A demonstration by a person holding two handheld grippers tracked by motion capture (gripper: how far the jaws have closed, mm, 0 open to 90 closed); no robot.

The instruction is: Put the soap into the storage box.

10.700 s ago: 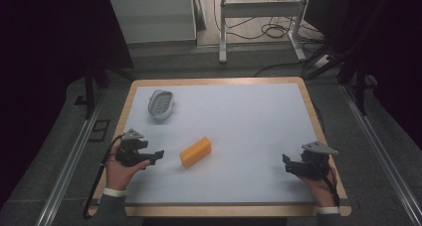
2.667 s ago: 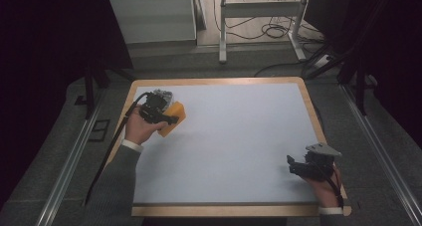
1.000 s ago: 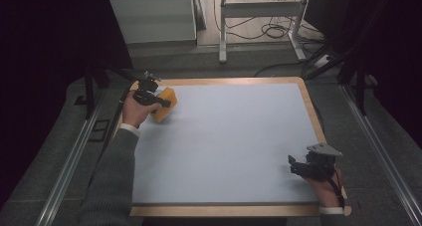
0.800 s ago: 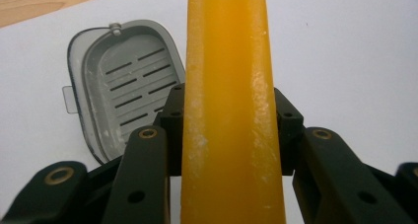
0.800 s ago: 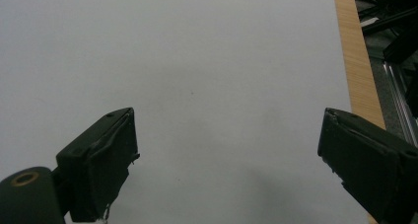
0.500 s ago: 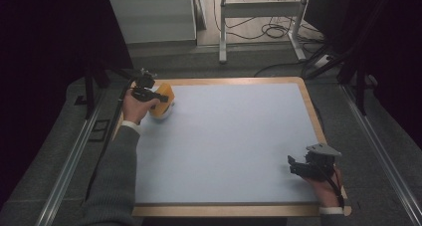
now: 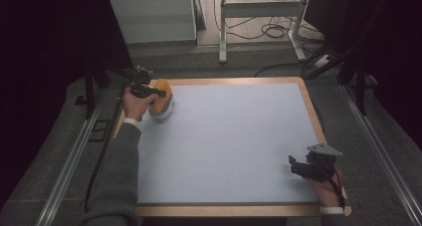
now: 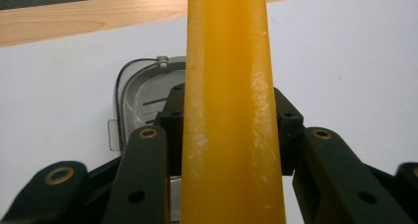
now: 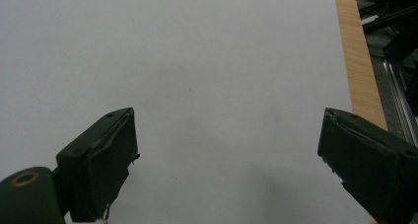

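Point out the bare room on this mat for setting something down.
The white mat is bare from the soap dish at its far left corner across to the right gripper. The far left corner is crowded: the left gripper holds the orange bar over the dish.

No text, label or number can be read anywhere (all surfaces plain).

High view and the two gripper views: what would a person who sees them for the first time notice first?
The eye goes first to the orange block, clamped upright in the left tool at the table's far left corner. It hangs just above a grey dish that lies on the pale blue table top. Near the right front edge, the right tool rests with its jaws wide apart and nothing between them.
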